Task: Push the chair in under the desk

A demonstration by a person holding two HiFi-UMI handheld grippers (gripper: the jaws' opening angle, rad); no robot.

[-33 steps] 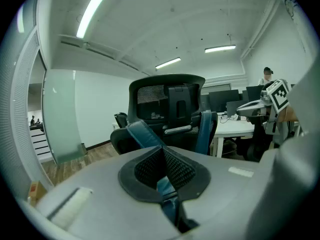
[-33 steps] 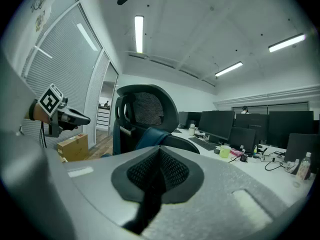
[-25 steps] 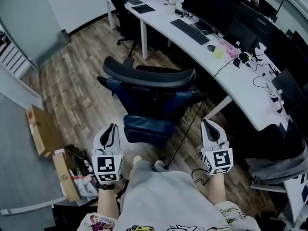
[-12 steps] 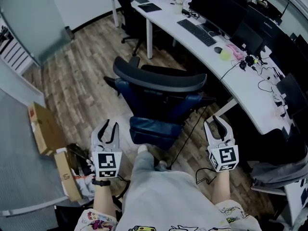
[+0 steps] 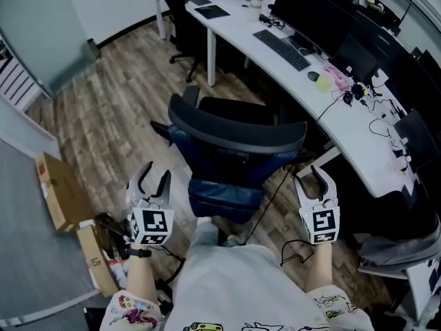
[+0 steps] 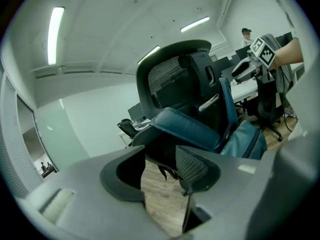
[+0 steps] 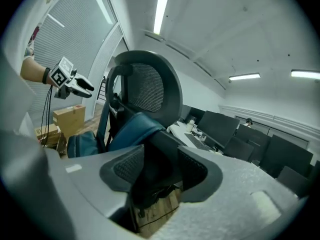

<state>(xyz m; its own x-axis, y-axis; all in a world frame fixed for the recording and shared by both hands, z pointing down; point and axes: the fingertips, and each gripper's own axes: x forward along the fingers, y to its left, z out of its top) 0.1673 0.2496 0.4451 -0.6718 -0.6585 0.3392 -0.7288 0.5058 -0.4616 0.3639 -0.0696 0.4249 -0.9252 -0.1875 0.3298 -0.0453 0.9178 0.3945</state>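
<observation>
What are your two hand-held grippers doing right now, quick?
Left hand-held gripper: jaws opening, holding nothing.
Right hand-held gripper: jaws opening, holding nothing, chair just ahead.

Left claw (image 5: 154,176) and right claw (image 5: 314,178) forward, jaws opening, empty.

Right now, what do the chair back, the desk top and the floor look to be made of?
The chair back: black mesh in a matte plastic frame; weave shows. The desk top: smooth white laminate, probably, evenly plain. The floor: wood-grain planks with seams; real wood or vinyl, unclear.
</observation>
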